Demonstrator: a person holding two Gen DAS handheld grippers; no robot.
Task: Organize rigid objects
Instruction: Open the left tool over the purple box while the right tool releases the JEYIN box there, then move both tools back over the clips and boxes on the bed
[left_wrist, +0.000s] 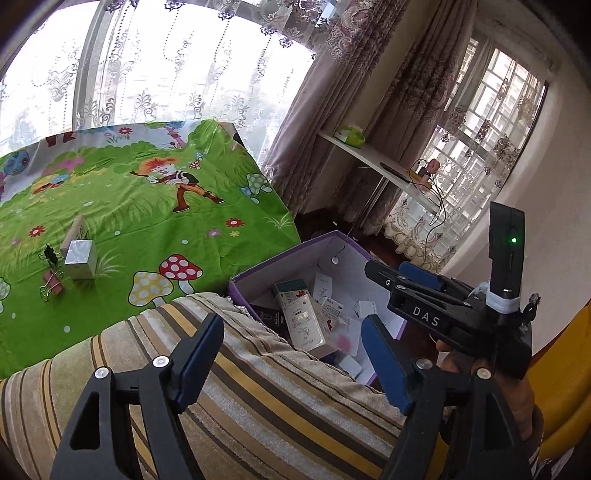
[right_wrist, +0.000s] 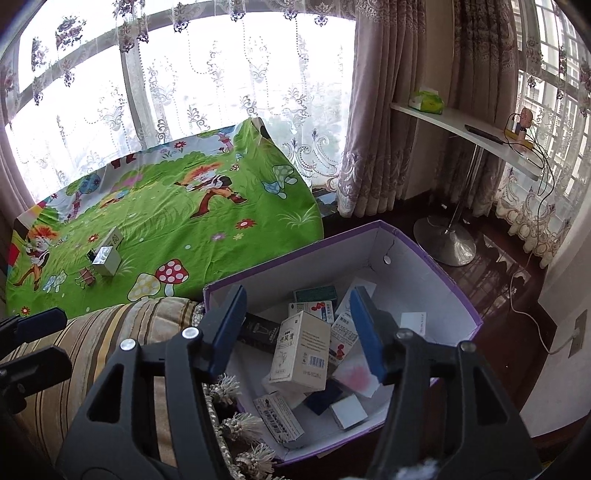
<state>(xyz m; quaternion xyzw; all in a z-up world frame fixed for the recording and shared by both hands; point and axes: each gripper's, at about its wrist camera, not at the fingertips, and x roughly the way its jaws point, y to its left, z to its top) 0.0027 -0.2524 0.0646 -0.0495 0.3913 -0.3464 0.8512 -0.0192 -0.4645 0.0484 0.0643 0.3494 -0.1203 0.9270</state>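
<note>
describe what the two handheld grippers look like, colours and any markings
Both the left gripper and the right gripper have black plastic frames with silver rivets and flat blue finger pads. Seen from the left wrist, the right one bears white letters "DAS" and an upright black module with a green light.

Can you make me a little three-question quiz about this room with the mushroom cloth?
1. True or false: the purple cardboard box already has small cartons inside.
2. What stands beside the silver foil-wrapped box on the green cartoon cloth: A) binder clips, B) a spoon, C) a ball?
3. Fill in: the right tool is ____ and holds nothing.

Key: 1 true. 2 A, the binder clips. 3 open.
</note>
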